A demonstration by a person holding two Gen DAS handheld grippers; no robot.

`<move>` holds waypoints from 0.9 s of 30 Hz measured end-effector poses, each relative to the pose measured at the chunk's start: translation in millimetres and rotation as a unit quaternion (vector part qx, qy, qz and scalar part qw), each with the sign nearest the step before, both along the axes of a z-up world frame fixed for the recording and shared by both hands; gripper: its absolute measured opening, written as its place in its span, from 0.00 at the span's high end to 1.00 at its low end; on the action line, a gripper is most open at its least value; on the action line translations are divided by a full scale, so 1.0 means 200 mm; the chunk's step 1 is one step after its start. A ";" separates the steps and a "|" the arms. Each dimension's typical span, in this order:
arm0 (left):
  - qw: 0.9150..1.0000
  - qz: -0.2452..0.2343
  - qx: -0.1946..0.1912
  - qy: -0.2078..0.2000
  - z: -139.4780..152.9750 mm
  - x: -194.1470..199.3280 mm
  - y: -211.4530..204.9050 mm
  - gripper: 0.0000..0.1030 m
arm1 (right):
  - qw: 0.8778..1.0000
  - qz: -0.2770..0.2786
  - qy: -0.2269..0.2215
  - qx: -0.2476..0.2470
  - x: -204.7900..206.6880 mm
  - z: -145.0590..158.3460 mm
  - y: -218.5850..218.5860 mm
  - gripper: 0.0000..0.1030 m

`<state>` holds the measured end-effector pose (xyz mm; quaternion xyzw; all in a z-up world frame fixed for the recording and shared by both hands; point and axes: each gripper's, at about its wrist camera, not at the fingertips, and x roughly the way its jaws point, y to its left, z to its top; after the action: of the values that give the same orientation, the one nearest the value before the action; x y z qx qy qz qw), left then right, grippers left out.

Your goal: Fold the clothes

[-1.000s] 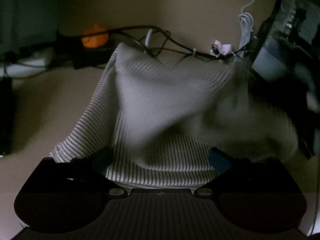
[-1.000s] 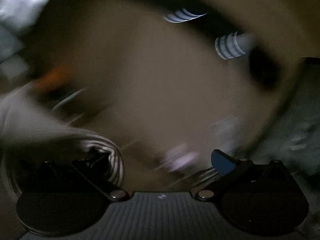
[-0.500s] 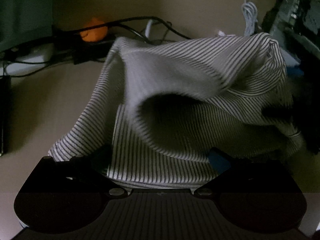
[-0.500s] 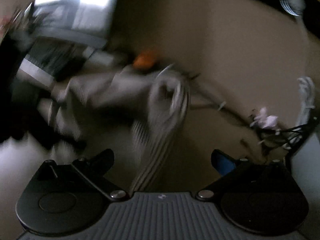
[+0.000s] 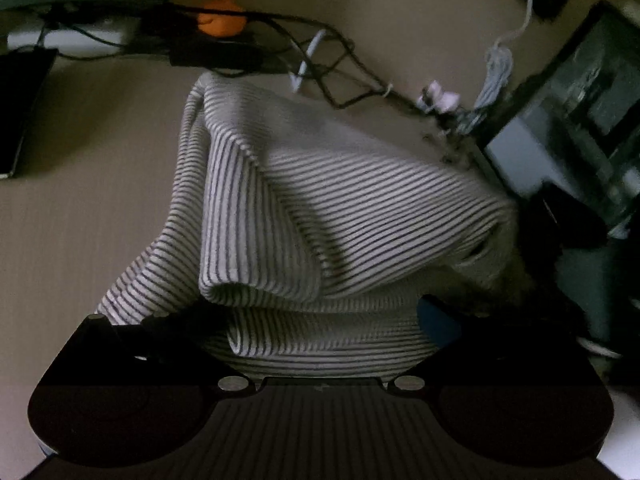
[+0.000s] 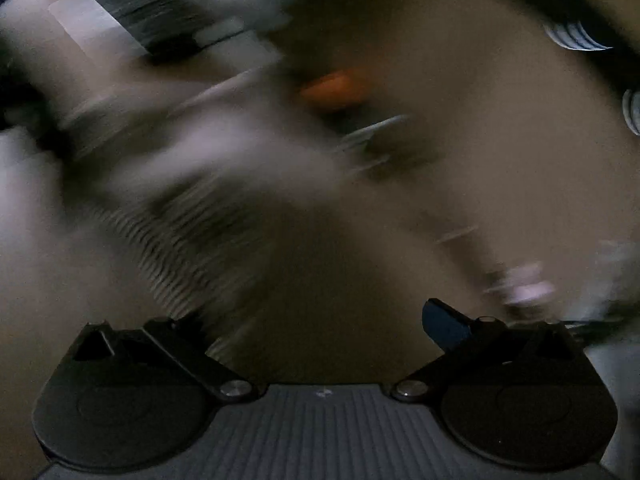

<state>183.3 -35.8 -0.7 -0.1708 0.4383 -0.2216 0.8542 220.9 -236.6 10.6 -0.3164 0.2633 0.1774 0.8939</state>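
Pretty dim all round. Your left wrist view's mostly sharp, with soft shadows in the striped cloth (image 5: 320,208) folds; your right one's heavily motion-smeared, edges fisheye-bent.

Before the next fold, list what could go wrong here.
1. The grey-and-white striped knit garment lies bunched, its top flap doubled over unevenly, so creases may get pressed in.
2. The tangle of black cables sits right at the garment's far edge and could snag it.
3. The right wrist view is heavily motion-blurred; the open right gripper may be swinging fast and could knock things nearby.
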 end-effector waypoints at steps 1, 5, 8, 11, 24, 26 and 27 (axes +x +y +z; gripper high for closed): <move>1.000 -0.004 -0.005 -0.018 0.04 -0.02 0.00 0.00 | 0.994 -0.077 -0.028 0.076 0.10 0.11 -0.05 0.00; 0.998 -0.016 0.024 -0.064 0.14 -0.03 -0.06 0.00 | 0.955 -0.196 -0.049 0.216 0.21 0.28 -0.21 0.00; 0.997 -0.018 0.061 -0.054 0.07 0.06 -0.15 0.00 | 0.961 -0.173 0.000 0.216 0.22 0.23 -0.23 0.00; 0.996 -0.018 0.080 -0.035 -0.04 0.17 -0.21 0.00 | 0.958 -0.147 0.086 0.232 0.19 0.13 -0.27 0.00; 0.990 -0.038 0.133 0.000 -0.12 0.03 -0.17 0.00 | 0.923 -0.098 0.276 0.248 0.01 -0.10 -0.23 0.00; 0.990 -0.051 0.133 0.006 -0.13 -0.10 -0.14 0.00 | 0.930 -0.078 0.291 0.209 -0.11 -0.08 -0.20 0.00; 0.989 -0.058 0.133 0.010 -0.13 -0.16 -0.12 0.00 | 0.933 -0.066 0.299 0.188 -0.18 -0.08 -0.19 0.00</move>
<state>151.2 -60.0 -26.7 -0.0324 0.4811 -0.2089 0.8508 184.9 -273.9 -4.9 -0.0571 0.5008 0.2502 0.8267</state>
